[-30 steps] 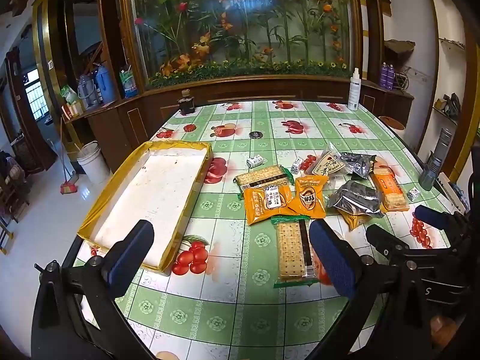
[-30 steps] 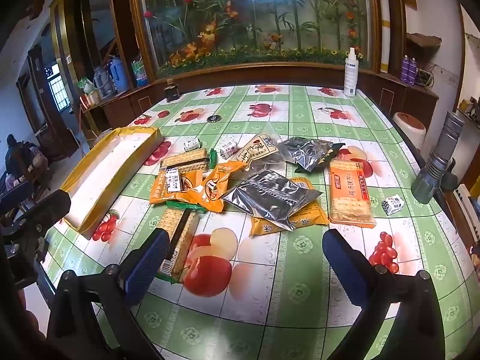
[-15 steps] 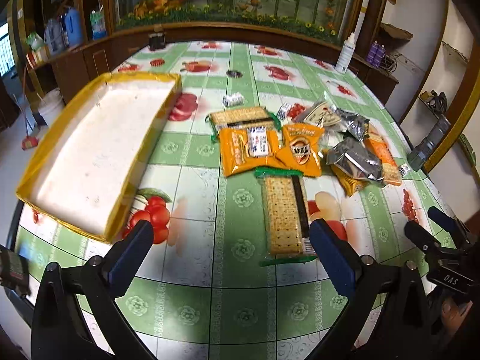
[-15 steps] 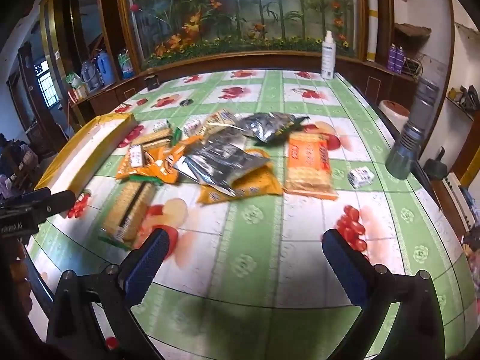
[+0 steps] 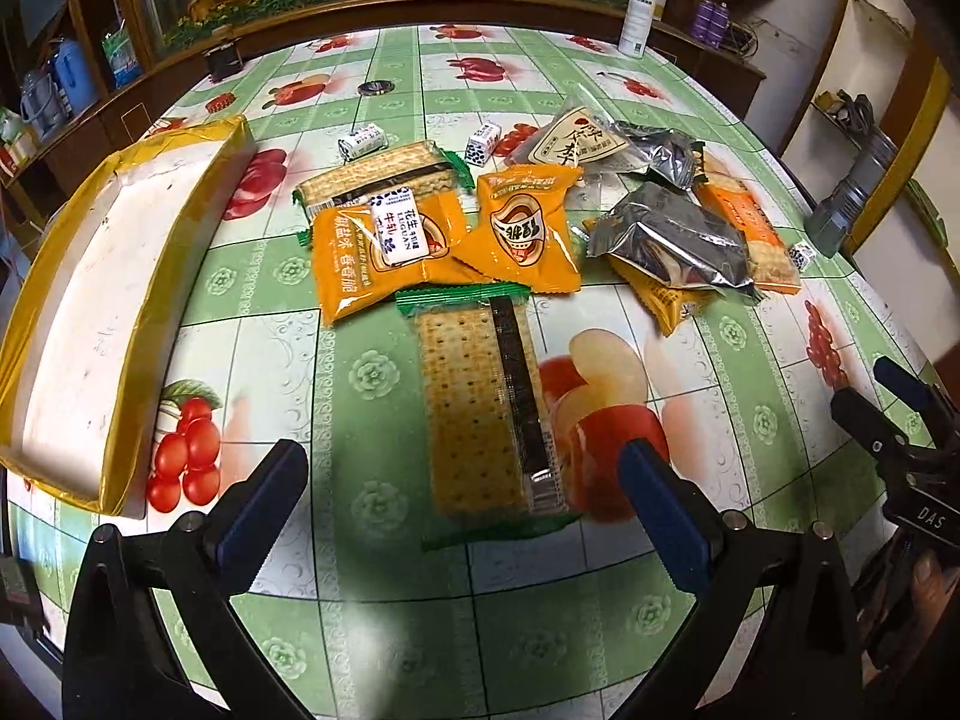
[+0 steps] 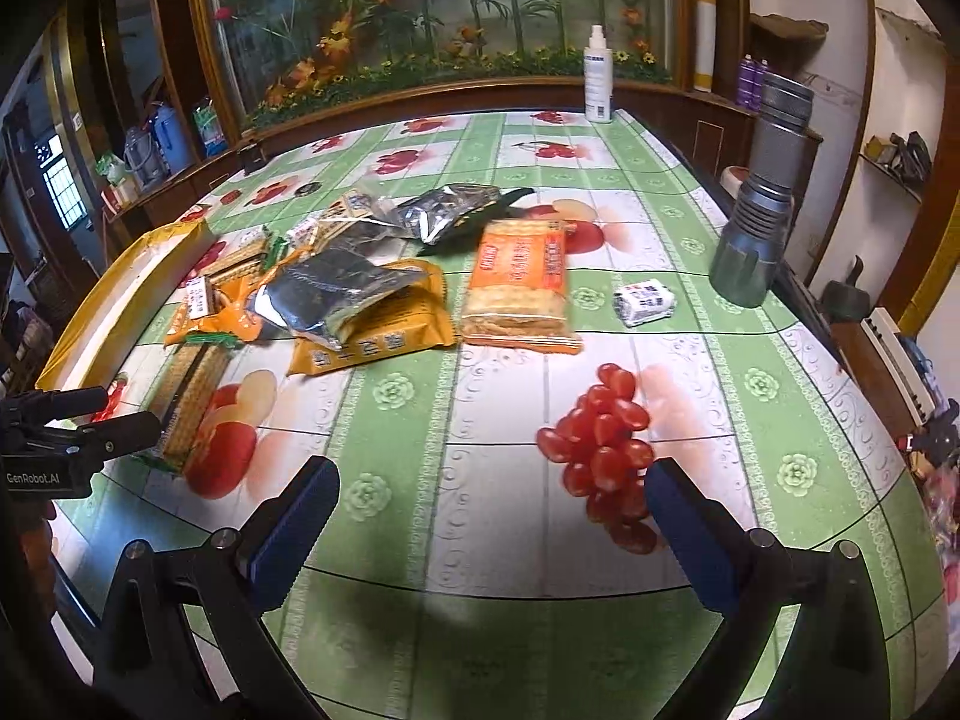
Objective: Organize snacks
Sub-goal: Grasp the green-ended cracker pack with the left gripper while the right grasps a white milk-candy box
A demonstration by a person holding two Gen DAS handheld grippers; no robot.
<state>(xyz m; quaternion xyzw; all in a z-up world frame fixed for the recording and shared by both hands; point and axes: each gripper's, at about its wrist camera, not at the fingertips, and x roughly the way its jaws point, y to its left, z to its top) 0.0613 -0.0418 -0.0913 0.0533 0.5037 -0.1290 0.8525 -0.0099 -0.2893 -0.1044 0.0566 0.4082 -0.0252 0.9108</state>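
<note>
A long green-edged cracker pack [image 5: 486, 414] lies on the table just ahead of my left gripper [image 5: 462, 510], which is open and holds nothing. Behind it sit two orange snack bags [image 5: 384, 252] [image 5: 528, 237], another cracker pack [image 5: 378, 177], silver foil bags [image 5: 672, 234] and an orange cracker pack [image 5: 750, 228]. A yellow-rimmed white tray [image 5: 126, 312] lies at the left. My right gripper [image 6: 492, 522] is open over bare tablecloth, with the orange cracker pack [image 6: 519, 282], a silver bag [image 6: 336, 288] and a small wrapped candy [image 6: 643, 302] further ahead.
A grey metal flashlight [image 6: 762, 198] stands on end at the table's right edge. A white spray bottle [image 6: 599, 75] stands at the far edge. Small candies [image 5: 360, 141] [image 5: 483, 143] and a dark round lid [image 5: 375, 87] lie beyond the snacks. The other gripper [image 6: 66, 444] shows at the left.
My left gripper has moved forward and lower toward the long cracker pack, which now looks larger. My right gripper has swung right, so the snack pile sits further left. Both stay open.
</note>
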